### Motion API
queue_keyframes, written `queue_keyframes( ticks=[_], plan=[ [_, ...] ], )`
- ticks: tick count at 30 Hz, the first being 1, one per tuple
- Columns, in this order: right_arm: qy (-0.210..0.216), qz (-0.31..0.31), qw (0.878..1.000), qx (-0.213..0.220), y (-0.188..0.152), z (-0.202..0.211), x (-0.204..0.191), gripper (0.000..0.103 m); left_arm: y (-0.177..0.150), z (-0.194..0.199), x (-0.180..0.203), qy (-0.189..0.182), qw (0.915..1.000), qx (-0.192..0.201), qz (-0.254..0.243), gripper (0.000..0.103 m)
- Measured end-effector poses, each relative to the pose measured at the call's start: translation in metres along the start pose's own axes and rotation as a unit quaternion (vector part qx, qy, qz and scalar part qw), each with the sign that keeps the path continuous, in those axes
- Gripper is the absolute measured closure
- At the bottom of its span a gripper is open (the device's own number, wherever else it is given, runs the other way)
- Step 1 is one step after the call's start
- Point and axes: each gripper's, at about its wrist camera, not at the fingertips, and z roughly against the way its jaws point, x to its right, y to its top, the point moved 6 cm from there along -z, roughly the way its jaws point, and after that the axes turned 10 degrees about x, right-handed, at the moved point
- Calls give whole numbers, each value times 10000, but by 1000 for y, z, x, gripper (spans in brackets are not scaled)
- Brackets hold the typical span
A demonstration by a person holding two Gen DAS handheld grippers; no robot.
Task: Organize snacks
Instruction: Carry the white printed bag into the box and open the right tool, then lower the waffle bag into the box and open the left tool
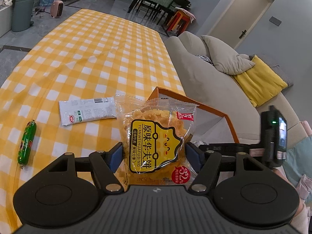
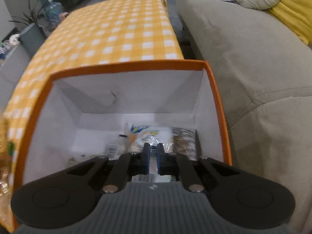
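Snacks are part sorted: some packets (image 2: 156, 138) lie in the orange box (image 2: 128, 66) under the right hand-held gripper (image 2: 153, 152), pressed together, while the left hand-held gripper (image 1: 154, 152) pinches a waffle packet (image 1: 156, 140); 2 wait on the bench (image 1: 93, 54).

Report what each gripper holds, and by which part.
The left gripper holds the waffle snack pack by its two side edges. The right gripper, fingers together over the orange box, holds nothing visible.
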Motion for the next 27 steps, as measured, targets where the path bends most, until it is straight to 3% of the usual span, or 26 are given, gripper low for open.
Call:
queue_keyframes(
  ticks=[5, 10, 20, 27],
  plan=[
    [-250, 160, 9992, -267, -8, -18, -4, 100, -1, 1, -3, 19, 10000, -24, 11, 25],
    [-242, 362, 9983, -391, -14, -13, -5, 100, -1, 0, -2, 3, 10000, -35, 62, 25],
    [409, 415, 9962, -649, -19, 11, -9, 95, 0, 1, 2, 22, 10000, 1, -5, 25],
    [24, 811, 9933, -827, -33, -2, -11, 101, -1, 0, 5, 40, 10000, -25, -47, 25]
  ],
)
